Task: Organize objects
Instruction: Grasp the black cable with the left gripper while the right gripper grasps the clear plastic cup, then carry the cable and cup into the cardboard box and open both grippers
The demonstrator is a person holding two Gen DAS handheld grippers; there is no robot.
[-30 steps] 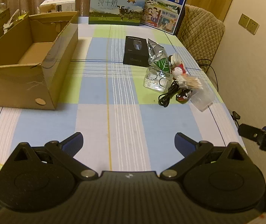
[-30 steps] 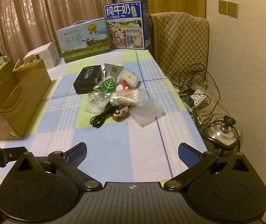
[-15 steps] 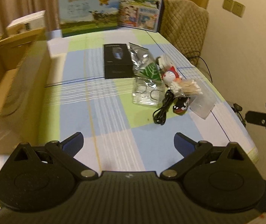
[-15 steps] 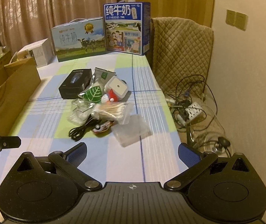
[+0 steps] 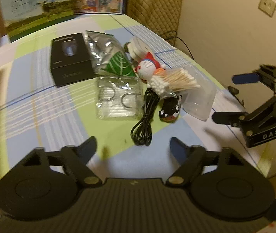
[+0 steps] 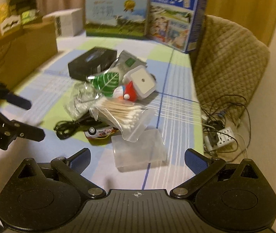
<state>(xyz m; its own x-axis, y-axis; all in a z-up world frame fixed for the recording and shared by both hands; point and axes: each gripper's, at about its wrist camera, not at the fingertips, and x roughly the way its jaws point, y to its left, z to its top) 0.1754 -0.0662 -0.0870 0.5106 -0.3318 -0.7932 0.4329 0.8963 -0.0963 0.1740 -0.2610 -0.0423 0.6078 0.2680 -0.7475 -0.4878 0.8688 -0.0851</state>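
Both grippers close in on the pile

Since a second ago both wrist views have swung off the cardboard box and dropped toward the clutter, which now fills the middle of each frame. Left gripper (image 5: 133, 145) sits at the bottom of its view with its jaws closing and nothing between them; bare checked tablecloth (image 5: 47, 120) shows in the gap. Right gripper (image 6: 137, 158) has its fingers spread wide, and the clear plastic case (image 6: 140, 153) lies just ahead of them, untouched.

The pile sits centre frame: a black box (image 5: 70, 58) at upper left, a foil pouch with a green leaf (image 5: 118, 64) beside it, a clear bag of metal rings (image 5: 118, 101), a coiled black cable (image 5: 145, 124), a small toy car (image 5: 170, 109), a bag of cotton swabs (image 6: 122, 114), a white cartoon figure (image 5: 147, 68) and a white square charger (image 6: 142, 82). The cardboard box (image 6: 19, 52), the likely destination, shows at the left edge of the right wrist view.

This looks like the approach step, no item yet picked. Next, the left gripper probably needs to line up on the cable, the nearest item to it, and straddle it, while the right settles over the plastic case
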